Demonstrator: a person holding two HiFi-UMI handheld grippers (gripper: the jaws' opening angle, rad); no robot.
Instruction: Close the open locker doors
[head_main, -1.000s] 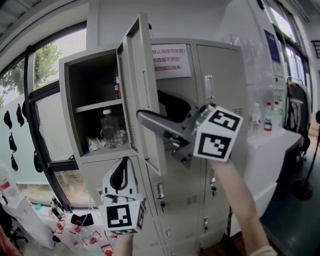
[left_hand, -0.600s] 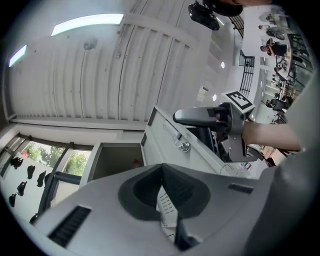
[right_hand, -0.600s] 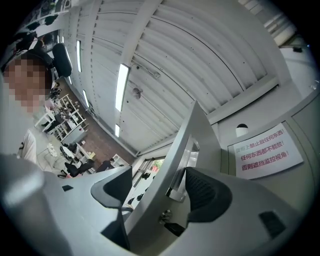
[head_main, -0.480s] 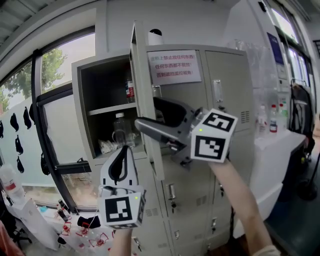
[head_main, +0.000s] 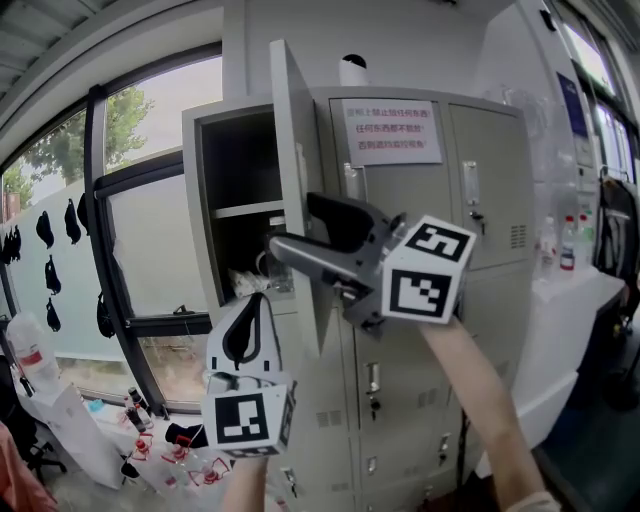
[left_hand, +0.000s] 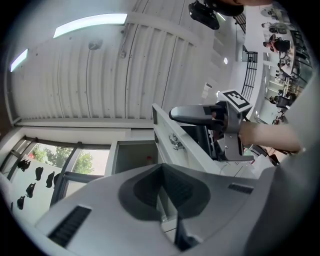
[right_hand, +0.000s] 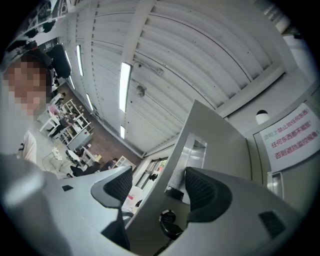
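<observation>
The grey locker cabinet (head_main: 430, 210) has its top-left compartment (head_main: 240, 200) standing open. Its door (head_main: 295, 190) sticks out toward me, nearly edge-on. My right gripper (head_main: 292, 238) is open and straddles the door's free edge, with one jaw on each side. In the right gripper view the door (right_hand: 200, 140) and its lock (right_hand: 167, 222) lie between the jaws of the right gripper (right_hand: 160, 187). My left gripper (head_main: 243, 335) hangs below the compartment, pointing up, shut and empty. The left gripper view shows the left gripper (left_hand: 162, 192) aimed at the door (left_hand: 185, 150).
A shelf and a plastic bottle (head_main: 272, 275) sit inside the open compartment. The neighbouring door bears a printed sign (head_main: 390, 132). A large window (head_main: 150, 230) is to the left, with clutter on the floor (head_main: 150, 445). A white counter with bottles (head_main: 568, 250) stands to the right.
The cabinet has slid right in the head view and the door now looks more edge-on. The right gripper stayed on the door's edge. The left gripper rose slightly.
</observation>
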